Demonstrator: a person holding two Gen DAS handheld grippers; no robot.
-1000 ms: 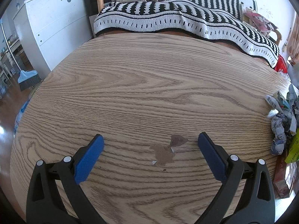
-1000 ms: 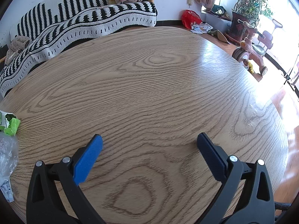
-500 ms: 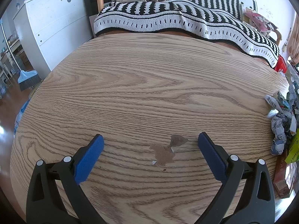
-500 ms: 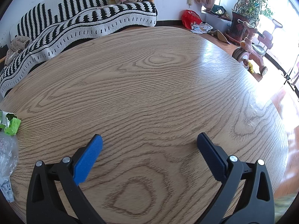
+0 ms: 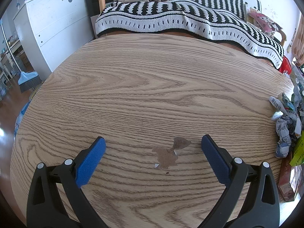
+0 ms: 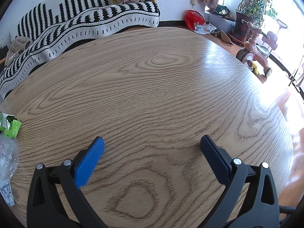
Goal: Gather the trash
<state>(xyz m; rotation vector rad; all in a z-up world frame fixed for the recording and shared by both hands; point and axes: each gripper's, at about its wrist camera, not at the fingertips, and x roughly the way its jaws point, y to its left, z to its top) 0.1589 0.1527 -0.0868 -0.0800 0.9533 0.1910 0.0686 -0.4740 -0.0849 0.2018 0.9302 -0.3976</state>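
Note:
A pile of trash lies at the right edge of the left wrist view: crumpled printed paper (image 5: 285, 131), a green packet (image 5: 299, 152) and a red-brown box (image 5: 288, 178). My left gripper (image 5: 153, 146) is open and empty, low over the wooden table (image 5: 152, 87), well left of the pile. In the right wrist view the same trash shows at the far left: a torn green carton (image 6: 11, 127) and a clear plastic bag (image 6: 7, 157). My right gripper (image 6: 152, 145) is open and empty, to the right of that trash.
A brown worn patch (image 5: 169, 153) marks the tabletop between the left fingers. A sofa with a black-and-white striped blanket (image 5: 190, 19) stands behind the table. A white dresser (image 5: 51, 24) and a broom (image 5: 28, 77) are at the left. A pink tricycle (image 6: 256, 47) and potted plant (image 6: 252, 3) stand at the right.

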